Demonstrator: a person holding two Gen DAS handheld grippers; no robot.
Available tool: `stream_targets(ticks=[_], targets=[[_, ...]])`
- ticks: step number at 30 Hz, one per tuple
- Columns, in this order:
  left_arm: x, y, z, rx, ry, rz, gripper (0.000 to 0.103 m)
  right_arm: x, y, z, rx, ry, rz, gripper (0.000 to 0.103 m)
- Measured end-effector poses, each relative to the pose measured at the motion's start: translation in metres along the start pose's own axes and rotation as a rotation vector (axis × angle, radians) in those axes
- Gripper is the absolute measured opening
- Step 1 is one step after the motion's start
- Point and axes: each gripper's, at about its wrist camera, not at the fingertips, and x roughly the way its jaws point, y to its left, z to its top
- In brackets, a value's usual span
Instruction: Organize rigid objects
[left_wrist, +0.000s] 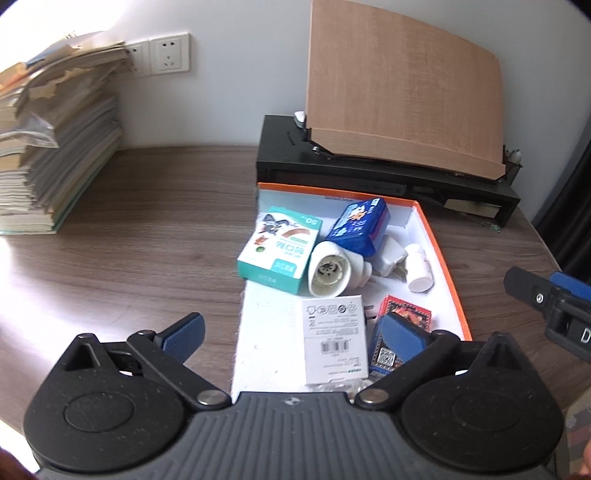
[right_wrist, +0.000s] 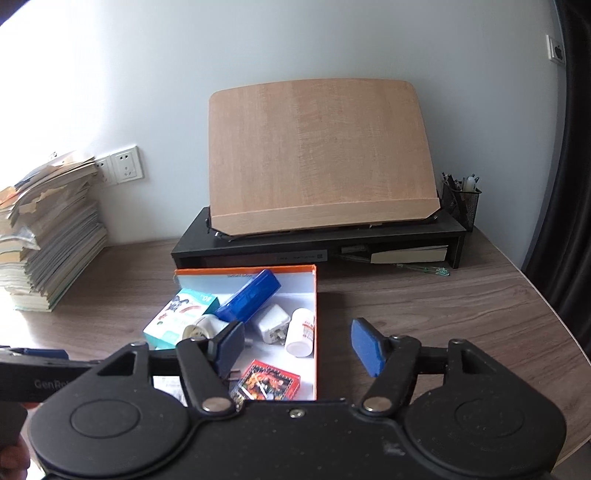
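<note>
An orange-edged white box (left_wrist: 448, 266) (right_wrist: 314, 295) lies on the wooden desk and holds several items: a teal bandage box (left_wrist: 279, 249) (right_wrist: 173, 325), a blue pack (left_wrist: 360, 225) (right_wrist: 251, 297), a white plug-in socket (left_wrist: 330, 271) (right_wrist: 201, 330), a white charger (left_wrist: 389, 258) (right_wrist: 271, 323), a white bottle (left_wrist: 419, 267) (right_wrist: 301, 332), a white flat carton (left_wrist: 334, 341) and a red card deck (left_wrist: 404, 314) (right_wrist: 269, 382). My left gripper (left_wrist: 293, 339) is open and empty above the box's near end. My right gripper (right_wrist: 299, 347) is open and empty over the box's right wall.
A stack of books (left_wrist: 48, 147) (right_wrist: 44, 236) stands at the left by wall sockets (left_wrist: 168, 55). A black riser (left_wrist: 369, 177) (right_wrist: 317, 243) with a tilted wooden board (left_wrist: 402, 96) (right_wrist: 317, 155) is behind the box. A mesh pen cup (right_wrist: 461, 203) stands at the right.
</note>
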Motion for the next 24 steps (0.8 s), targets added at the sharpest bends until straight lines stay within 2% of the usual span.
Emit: stream_targets(ticks=[7, 24], targets=[[-0.015, 0.007, -0.019, -0.018, 0.045, 0.078, 0.103, -0.011, 0.002, -0.017, -0.018, 0.06, 0.03, 0.08], [-0.047, 0.016, -0.057, 0.068, 0.086, 0.059, 0.103, -0.059, 0.029, -0.057, 0.03, 0.143, -0.02, 0.083]])
